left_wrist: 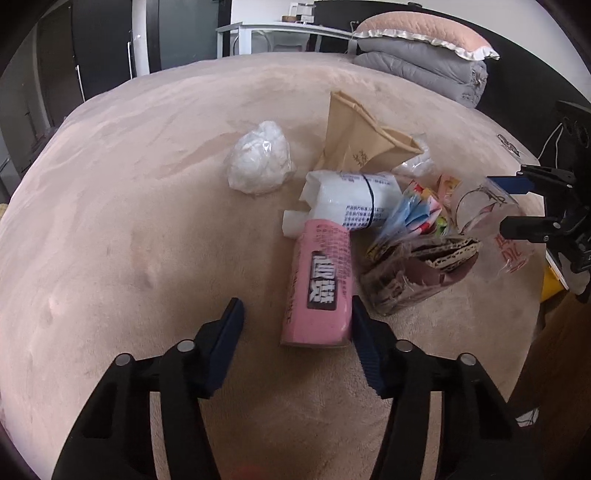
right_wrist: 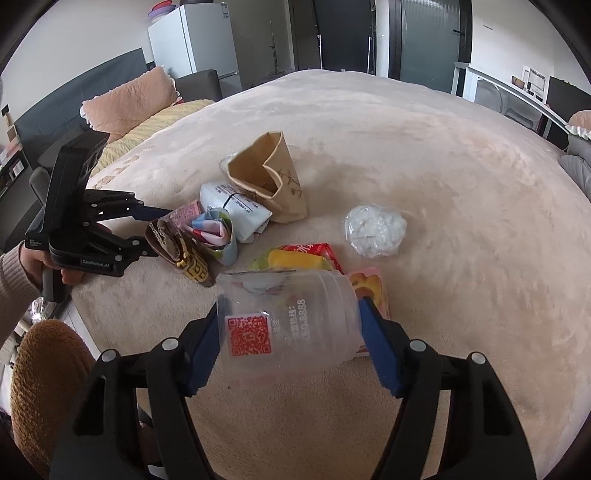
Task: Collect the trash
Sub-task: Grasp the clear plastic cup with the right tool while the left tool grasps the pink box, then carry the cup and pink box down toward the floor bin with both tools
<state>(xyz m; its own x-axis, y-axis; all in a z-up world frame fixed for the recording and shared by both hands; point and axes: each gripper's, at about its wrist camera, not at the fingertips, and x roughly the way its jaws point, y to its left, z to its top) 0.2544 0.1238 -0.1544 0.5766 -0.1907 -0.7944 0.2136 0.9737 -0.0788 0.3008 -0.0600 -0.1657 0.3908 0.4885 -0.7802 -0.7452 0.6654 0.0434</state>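
Note:
A pile of trash lies on a pink bed. My left gripper [left_wrist: 297, 314] is open just short of a pink carton [left_wrist: 319, 284], its right finger beside the carton's near end. Behind the carton lie a white packet [left_wrist: 354, 201], a brown paper bag [left_wrist: 354, 136], colourful wrappers [left_wrist: 417, 210] and torn brown cardboard [left_wrist: 417, 269]. A white plastic ball [left_wrist: 260, 162] lies apart to the left. My right gripper [right_wrist: 290, 314] is shut on a clear plastic cup [right_wrist: 291, 325] with a red QR label and holds it above the bed; it also shows in the left wrist view [left_wrist: 513, 206].
Folded grey quilts and a pink pillow [left_wrist: 424, 48] sit at the bed's far end. A white table [left_wrist: 280, 33] stands behind the bed. A brown furry thing [right_wrist: 44, 376] is beside the bed edge. A fridge [right_wrist: 195, 40] stands at the back.

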